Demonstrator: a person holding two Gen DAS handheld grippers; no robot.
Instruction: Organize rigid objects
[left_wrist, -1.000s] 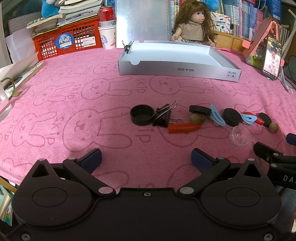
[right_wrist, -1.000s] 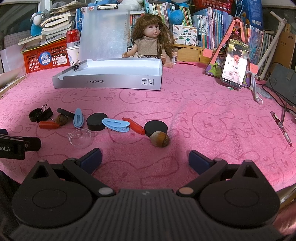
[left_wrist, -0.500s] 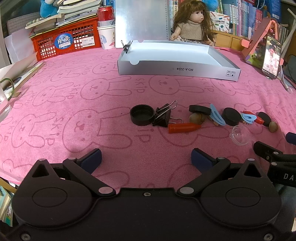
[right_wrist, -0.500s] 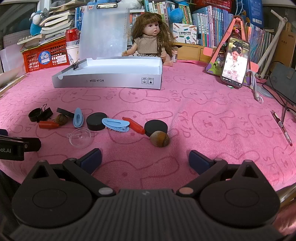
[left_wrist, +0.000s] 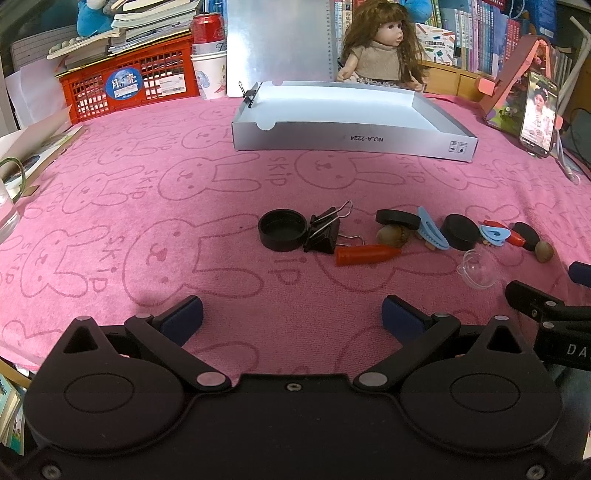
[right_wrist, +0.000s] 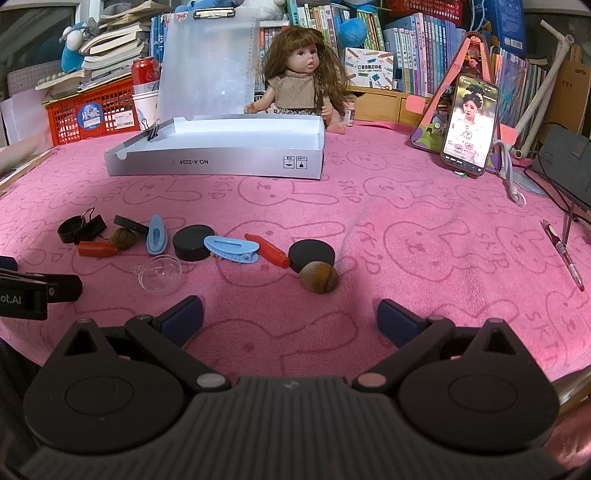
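Small objects lie in a row on the pink cloth: a black cap (left_wrist: 282, 235), a black binder clip (left_wrist: 323, 234), an orange-red cone (left_wrist: 365, 255), nuts (right_wrist: 318, 277), black discs (right_wrist: 191, 242), blue hair clips (right_wrist: 231, 249) and a clear dome (right_wrist: 159, 274). A silver open box (left_wrist: 351, 138) stands behind them. My left gripper (left_wrist: 291, 317) is open and empty, just in front of the cap and binder clip. My right gripper (right_wrist: 290, 319) is open and empty, just in front of the nut. The clear dome also shows in the left wrist view (left_wrist: 478, 273).
A doll (right_wrist: 299, 88) sits behind the box. A red basket (left_wrist: 125, 86) with books stands at the back left, with a can (left_wrist: 207, 27) beside it. A phone (right_wrist: 469, 125) on a stand is at the right. A pen (right_wrist: 563, 254) lies at the far right.
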